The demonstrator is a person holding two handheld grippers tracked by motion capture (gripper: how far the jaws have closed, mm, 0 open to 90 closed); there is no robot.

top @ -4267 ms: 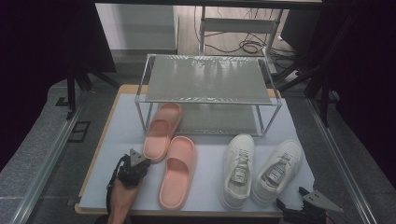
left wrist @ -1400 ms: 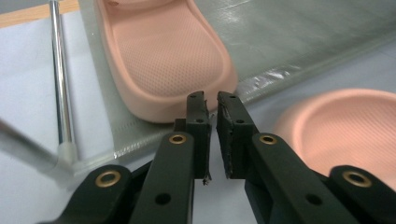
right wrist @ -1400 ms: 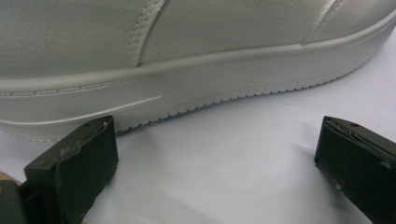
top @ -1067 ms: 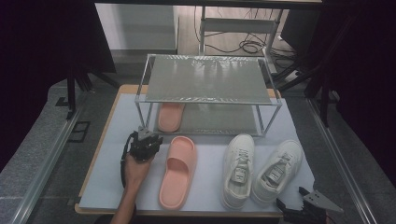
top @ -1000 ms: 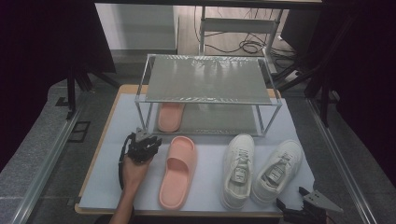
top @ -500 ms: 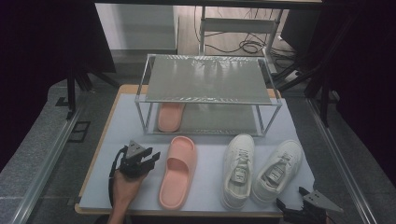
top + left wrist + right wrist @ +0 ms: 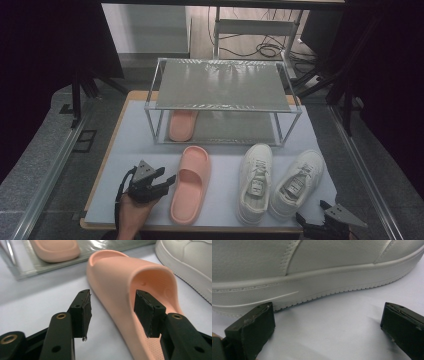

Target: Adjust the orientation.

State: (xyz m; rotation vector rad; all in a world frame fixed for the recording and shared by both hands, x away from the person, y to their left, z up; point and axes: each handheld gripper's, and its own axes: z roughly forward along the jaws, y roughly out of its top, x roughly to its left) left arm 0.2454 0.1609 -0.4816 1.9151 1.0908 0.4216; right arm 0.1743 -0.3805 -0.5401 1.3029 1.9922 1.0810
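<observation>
A bench [image 7: 125, 150] covered in pale sheeting fills the middle of the high view, with a two-level metal rack [image 7: 220, 85] standing in the upper centre. One pink slide [image 7: 181, 125] already lies on the rack's lower shelf at its left end, so by the look of it the shoe-racking job is about a quarter done. Its mate, the second pink slide [image 7: 190, 182], lies on the bench in the lower centre, and a pair of white sneakers [image 7: 277, 180] sits to the right of it; these three seem left to shelve. The left tool [image 7: 165, 182] rests at lower left, just beside the second slide's outer edge, its jaws having just been opening and now roughly half spread, gripping nothing; in the left gripper view the slide's strap side sits between the pads [image 7: 83, 312] without being pressed. The right tool [image 7: 312, 225] lies at the lower right edge near the sneakers, jaws wide apart and empty.
</observation>
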